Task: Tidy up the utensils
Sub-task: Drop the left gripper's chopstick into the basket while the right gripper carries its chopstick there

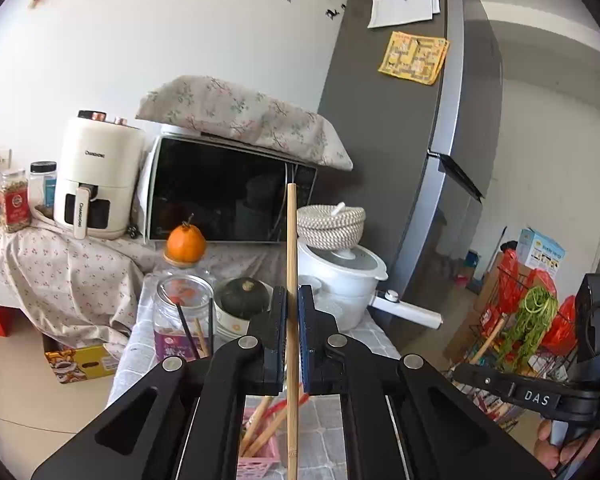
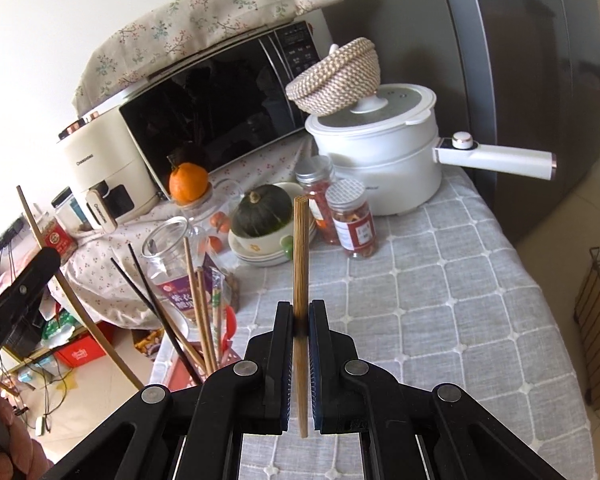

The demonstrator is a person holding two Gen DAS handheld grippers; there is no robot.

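Observation:
My left gripper is shut on a pale wooden chopstick that stands upright between its jaws. It is held above a pink basket with several chopsticks in it. My right gripper is shut on a darker bamboo chopstick, also upright, above the grey checked tablecloth. In the right wrist view the pink basket lies at lower left with black and wooden chopsticks sticking out. The left gripper and its chopstick show at far left there.
At the back of the table stand a clear jar, a green squash in stacked bowls, two spice jars, a white electric pot with a woven bowl, a microwave, an air fryer. A grey fridge stands right.

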